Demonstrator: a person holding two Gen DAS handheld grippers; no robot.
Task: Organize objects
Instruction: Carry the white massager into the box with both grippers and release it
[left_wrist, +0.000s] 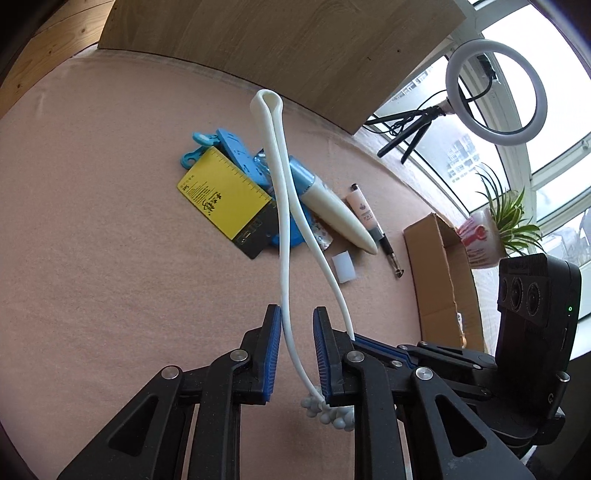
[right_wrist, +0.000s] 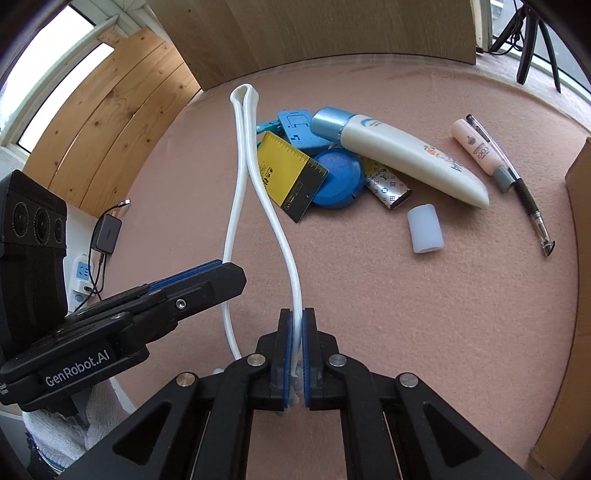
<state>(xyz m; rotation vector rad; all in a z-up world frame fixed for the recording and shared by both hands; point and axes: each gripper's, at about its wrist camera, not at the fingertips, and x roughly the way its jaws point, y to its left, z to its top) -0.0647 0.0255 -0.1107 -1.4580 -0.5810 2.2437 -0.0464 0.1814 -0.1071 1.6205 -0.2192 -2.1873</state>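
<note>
A long white flexible band, folded into a narrow loop with knobbly beads at its ends, hangs above the pink mat. One strand runs between my left gripper's jaws, which stand narrow and pinch it slantwise near the beaded end. The other strand is squeezed flat in my right gripper. In the right wrist view my left gripper sits just left, crossing its strand. Beyond lies a pile: a yellow-black card, a blue round lid and a cream tube.
A pink tube, a black pen, a white sleeve and a patterned packet lie right of the pile. A cardboard box stands at the mat's right edge. A ring light and a plant stand by the window.
</note>
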